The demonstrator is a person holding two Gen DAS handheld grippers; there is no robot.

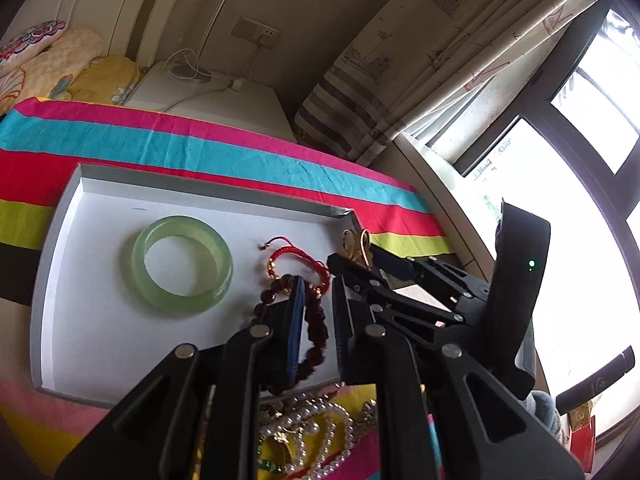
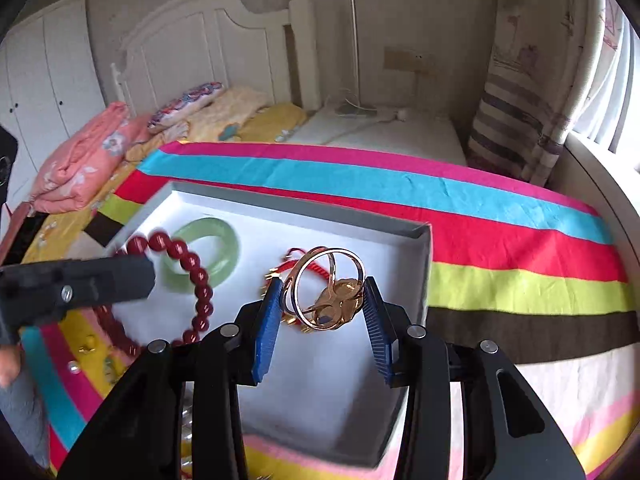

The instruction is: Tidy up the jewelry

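A white tray (image 1: 100, 240) lies on a striped cloth; it also shows in the right wrist view (image 2: 416, 264). In it lie a green jade bangle (image 1: 182, 265) (image 2: 224, 240) and a red cord bracelet (image 1: 298, 260) (image 2: 316, 270). My left gripper (image 1: 318, 316) is shut on a dark red bead bracelet (image 1: 316, 332) (image 2: 192, 272) that hangs over the tray's near part. My right gripper (image 2: 322, 304) is shut on a gold bangle (image 2: 326, 286) with a flower ornament, held above the tray's right side; it also shows in the left wrist view (image 1: 356, 246).
A heap of pearl strands and gold jewelry (image 1: 312, 436) lies on the cloth in front of the tray. Small loose pieces (image 2: 86, 354) lie left of the tray. Folded bedding (image 2: 92, 152), a white nightstand (image 1: 224, 100), curtain and window surround the table.
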